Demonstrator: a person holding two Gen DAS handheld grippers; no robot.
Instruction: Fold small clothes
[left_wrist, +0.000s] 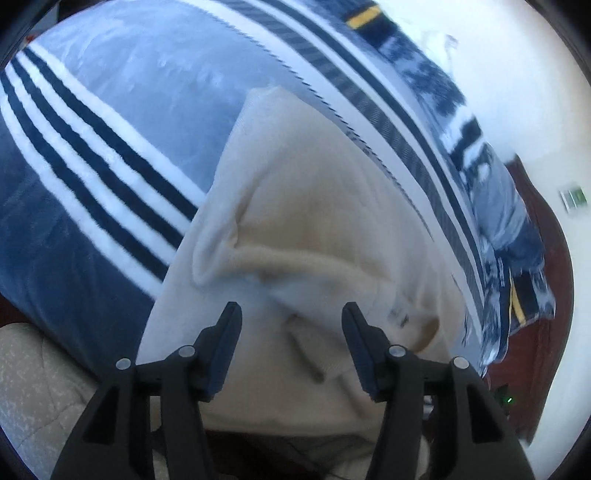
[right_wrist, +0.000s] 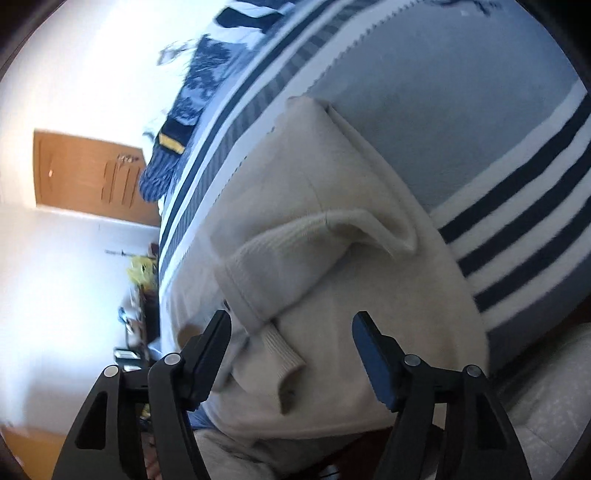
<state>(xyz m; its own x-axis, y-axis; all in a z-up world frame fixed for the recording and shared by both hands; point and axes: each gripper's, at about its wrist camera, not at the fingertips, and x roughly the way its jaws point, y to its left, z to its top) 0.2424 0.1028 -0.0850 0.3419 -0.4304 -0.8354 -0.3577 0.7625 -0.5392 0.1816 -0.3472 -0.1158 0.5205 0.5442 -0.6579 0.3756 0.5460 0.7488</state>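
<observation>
A cream knitted sweater (left_wrist: 314, 206) lies on a bed with a blue blanket with navy and white stripes (left_wrist: 92, 155). Its sleeves are folded across the body. My left gripper (left_wrist: 291, 314) is open and empty, just above the sweater's near part. In the right wrist view the same sweater (right_wrist: 332, 206) shows a folded sleeve with a ribbed cuff (right_wrist: 280, 354) lying on top. My right gripper (right_wrist: 291, 321) is open and empty, its jaws on either side of the sleeve end, above the cloth.
The striped blanket (right_wrist: 498, 221) covers the bed around the sweater. A dark blue patterned cloth (left_wrist: 480, 155) lies at the bed's far edge. A beige quilted cover (left_wrist: 37, 387) lies near me. A wooden door (right_wrist: 85, 173) and white wall stand beyond the bed.
</observation>
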